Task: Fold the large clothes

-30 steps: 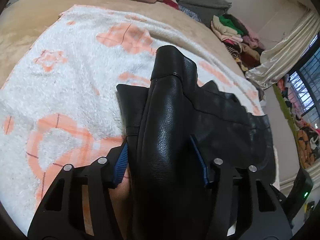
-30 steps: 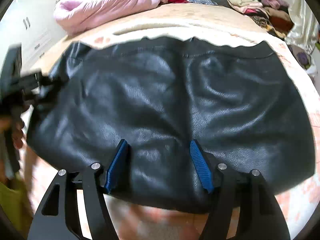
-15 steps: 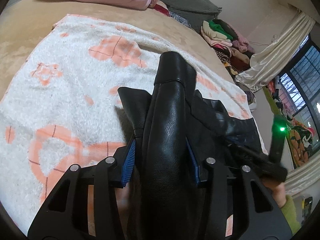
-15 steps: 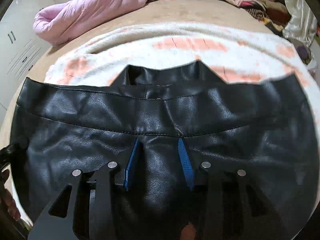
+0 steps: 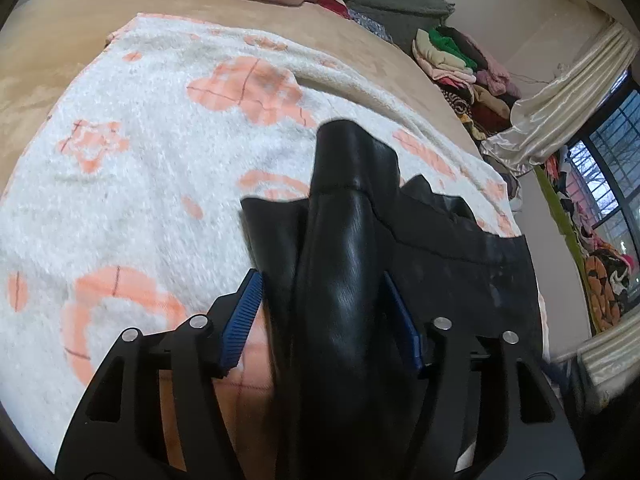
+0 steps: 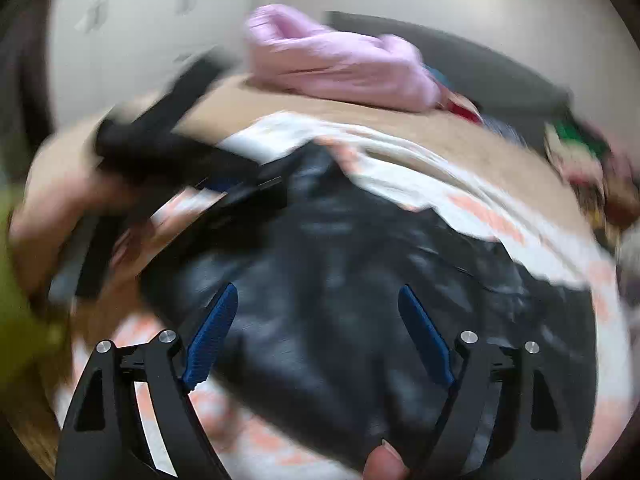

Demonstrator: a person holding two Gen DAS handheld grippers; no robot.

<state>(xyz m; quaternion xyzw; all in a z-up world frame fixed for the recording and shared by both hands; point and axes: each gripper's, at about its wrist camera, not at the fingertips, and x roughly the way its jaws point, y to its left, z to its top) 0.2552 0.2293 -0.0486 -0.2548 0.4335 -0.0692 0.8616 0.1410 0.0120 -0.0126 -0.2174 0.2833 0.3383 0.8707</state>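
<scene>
We hold a black leather garment (image 5: 340, 280) over a white blanket with orange flowers (image 5: 152, 184) spread on the bed, and we judge the folding about half done: the piece looks doubled over once, lying in a dark mass from the middle toward 4 o'clock in the left wrist view, with an upright ridge of it rising toward 12 o'clock between our left gripper's (image 5: 320, 316) blue pads (image 5: 240, 320). Those jaws have just been opening; the ridge fills most of the gap, the pad on the 3 o'clock side lies against the leather, but a sliver of blanket shows beside the other pad, so we read the left claw as half wide and letting go rather than pinching. Our right gripper (image 6: 320, 328) has also just been opening and now stands wide, its pads apart above the leather with nothing pinched; that view is heavily smeared, so finer detail is lost. At 10 o'clock there we make out the dark blur of the other gripper and hand. A pink bundle (image 6: 336, 64) lies at 12 o'clock, apart from the work. What is left, as we judge it: flatten the raised ridge, square the edges, and probably fold once more.
</scene>
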